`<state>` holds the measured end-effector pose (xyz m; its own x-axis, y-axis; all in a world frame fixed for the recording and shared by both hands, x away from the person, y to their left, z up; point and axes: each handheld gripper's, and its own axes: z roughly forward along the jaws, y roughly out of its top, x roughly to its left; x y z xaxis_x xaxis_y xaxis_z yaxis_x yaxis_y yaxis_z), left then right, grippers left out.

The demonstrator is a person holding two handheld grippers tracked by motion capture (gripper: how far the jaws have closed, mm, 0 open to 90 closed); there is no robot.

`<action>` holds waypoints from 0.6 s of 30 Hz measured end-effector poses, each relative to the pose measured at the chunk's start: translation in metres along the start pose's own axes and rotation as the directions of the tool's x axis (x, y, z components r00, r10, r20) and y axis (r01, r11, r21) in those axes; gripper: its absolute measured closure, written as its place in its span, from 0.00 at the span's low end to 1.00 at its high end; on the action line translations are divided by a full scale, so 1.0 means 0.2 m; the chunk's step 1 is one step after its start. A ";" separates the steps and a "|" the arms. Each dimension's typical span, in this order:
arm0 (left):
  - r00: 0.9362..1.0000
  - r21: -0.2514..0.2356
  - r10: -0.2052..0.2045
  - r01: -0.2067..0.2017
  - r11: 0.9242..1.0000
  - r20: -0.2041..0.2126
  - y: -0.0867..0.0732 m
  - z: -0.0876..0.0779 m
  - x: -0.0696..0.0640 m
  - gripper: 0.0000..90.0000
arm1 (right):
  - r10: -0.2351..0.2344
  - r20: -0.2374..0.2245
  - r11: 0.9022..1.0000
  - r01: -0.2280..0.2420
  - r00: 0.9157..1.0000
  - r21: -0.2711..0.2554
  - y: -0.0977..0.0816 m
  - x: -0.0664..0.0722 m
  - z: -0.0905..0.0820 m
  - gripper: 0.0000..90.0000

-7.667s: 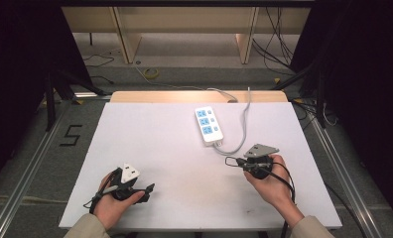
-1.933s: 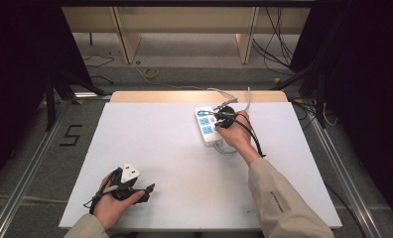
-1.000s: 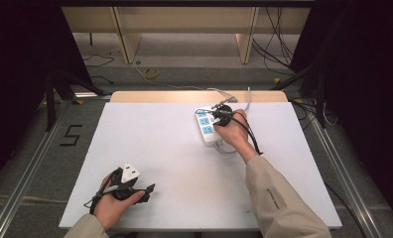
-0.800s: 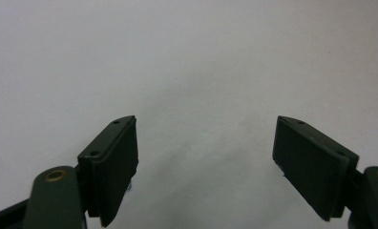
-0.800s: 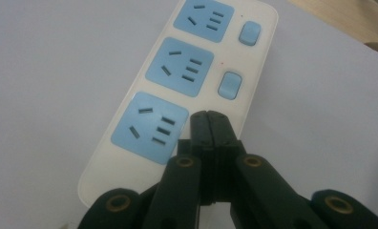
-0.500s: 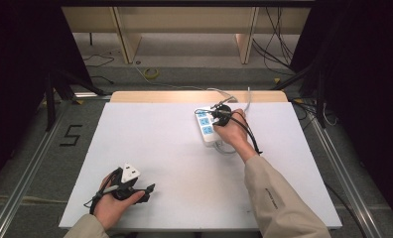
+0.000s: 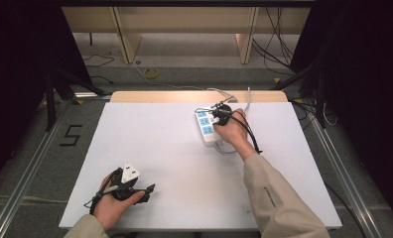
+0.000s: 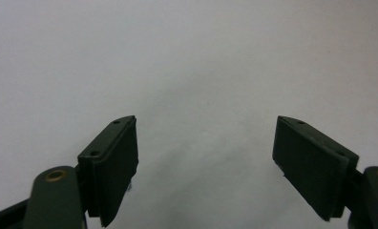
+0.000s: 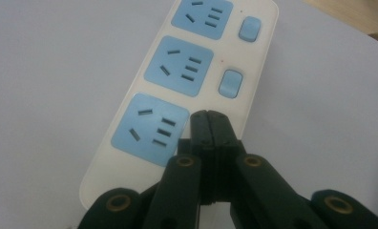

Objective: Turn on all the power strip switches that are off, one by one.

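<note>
The left gripper (image 7: 147, 189) is rested at the table's (image 7: 160, 148) near left, jaws spread and empty, kept clear. The right gripper (image 9: 209, 119), jaws pressed together into one blunt tip, is set on the power strip (image 9: 177, 86) at the far right, apparently to press its switch.

White power strip (image 9: 187, 90) with three blue sockets, flat at the table's far side.
</note>
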<state>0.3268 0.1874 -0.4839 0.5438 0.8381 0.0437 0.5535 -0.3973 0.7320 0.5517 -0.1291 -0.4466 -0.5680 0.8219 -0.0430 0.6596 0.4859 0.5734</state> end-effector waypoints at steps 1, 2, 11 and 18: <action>1.000 0.000 -0.001 0.001 1.000 0.000 0.00 0.00 0.00 0.26 | -0.001 0.002 1.000 0.001 1.000 0.000 0.00 0.00 0.00 1.00; 1.000 -0.001 0.000 0.000 1.000 0.000 0.00 0.00 0.00 0.26 | -0.005 0.004 1.000 0.005 1.000 -0.001 0.00 0.00 0.00 1.00; 1.000 0.003 0.000 0.000 1.000 0.001 0.00 0.00 0.00 0.26 | 0.001 0.006 1.000 -0.001 1.000 0.008 0.00 0.00 0.00 1.00; 1.000 0.004 0.003 -0.003 1.000 0.002 0.00 0.00 0.00 0.26 | 0.011 0.006 1.000 -0.011 1.000 0.008 0.00 0.00 0.00 1.00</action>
<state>0.3268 0.1876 -0.4843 0.5466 0.8362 0.0446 0.5546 -0.4015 0.7289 0.5521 -0.1281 -0.4467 -0.5577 0.8291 -0.0412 0.6700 0.4789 0.5673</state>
